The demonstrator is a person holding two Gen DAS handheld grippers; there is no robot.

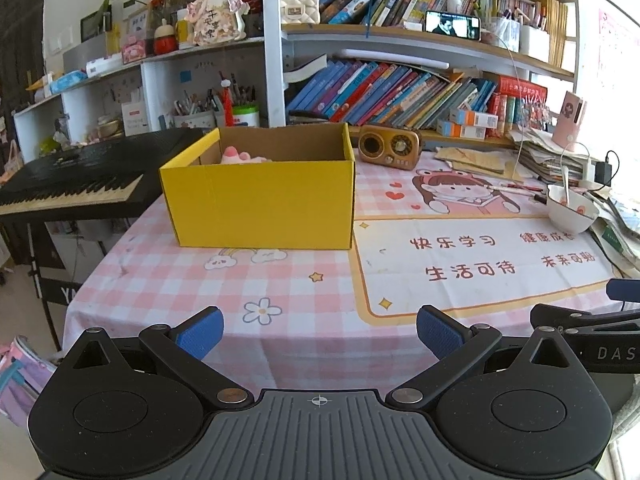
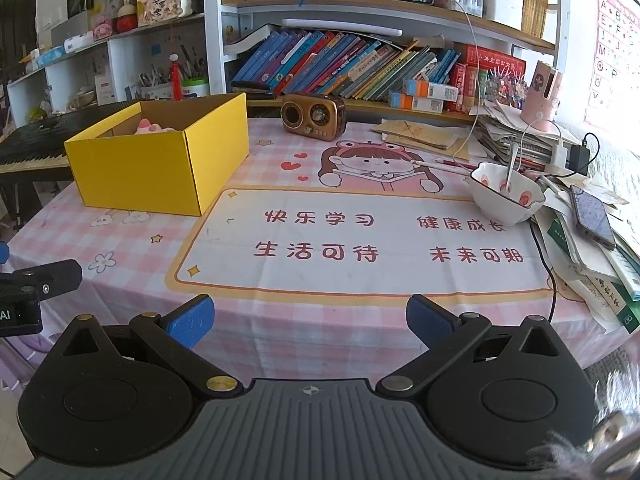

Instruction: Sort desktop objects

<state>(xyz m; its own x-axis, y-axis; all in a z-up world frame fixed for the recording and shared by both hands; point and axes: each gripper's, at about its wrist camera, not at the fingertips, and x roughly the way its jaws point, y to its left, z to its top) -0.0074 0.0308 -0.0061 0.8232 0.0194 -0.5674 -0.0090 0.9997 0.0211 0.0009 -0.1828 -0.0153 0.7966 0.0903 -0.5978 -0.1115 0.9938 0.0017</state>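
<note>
A yellow cardboard box (image 1: 260,196) (image 2: 160,160) stands open on the pink checked tablecloth, with a pink plush toy (image 1: 236,155) (image 2: 150,126) inside it. Behind the box sits a small brown retro radio (image 1: 389,146) (image 2: 313,116). A white bowl (image 1: 570,208) (image 2: 506,196) with a spoon in it rests at the right. My left gripper (image 1: 320,334) hangs open over the table's near edge, well short of the box. My right gripper (image 2: 310,320) is open too, above the near edge of the printed mat, with nothing between its fingers.
A black keyboard (image 1: 76,180) stands left of the table. Stacked papers and books (image 2: 600,248), a phone (image 2: 592,216), cables and a charger (image 2: 578,158) crowd the right side. Bookshelves (image 1: 400,92) rise behind. The other gripper's edge (image 1: 592,336) shows at my right.
</note>
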